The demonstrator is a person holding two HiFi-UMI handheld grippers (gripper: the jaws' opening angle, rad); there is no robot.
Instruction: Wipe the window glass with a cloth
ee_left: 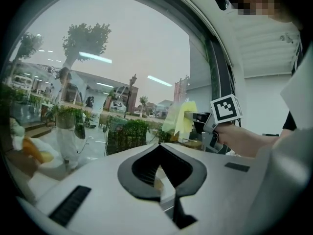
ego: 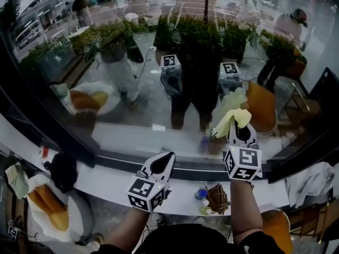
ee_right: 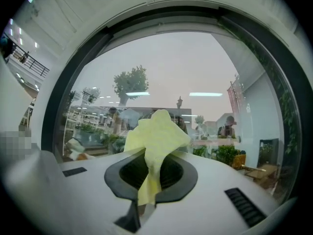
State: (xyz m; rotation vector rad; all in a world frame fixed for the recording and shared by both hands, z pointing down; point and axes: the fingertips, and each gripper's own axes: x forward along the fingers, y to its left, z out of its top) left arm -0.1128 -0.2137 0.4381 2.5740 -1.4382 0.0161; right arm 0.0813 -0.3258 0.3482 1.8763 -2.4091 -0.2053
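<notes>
The window glass fills the space ahead of me, and both grippers are mirrored in it. My right gripper is raised close to the pane and is shut on a pale yellow cloth. The cloth bunches up out of the jaws and touches or nearly touches the glass. In the right gripper view the cloth sticks up between the closed jaws of the gripper. My left gripper is lower, near the black frame, shut with nothing in it. The left gripper view shows its own jaws and the cloth on the right.
A white sill runs under the black window frame. On it lie a black object, a brown item and a blue cap. A plate with bread sits at lower left. White fabric lies at right.
</notes>
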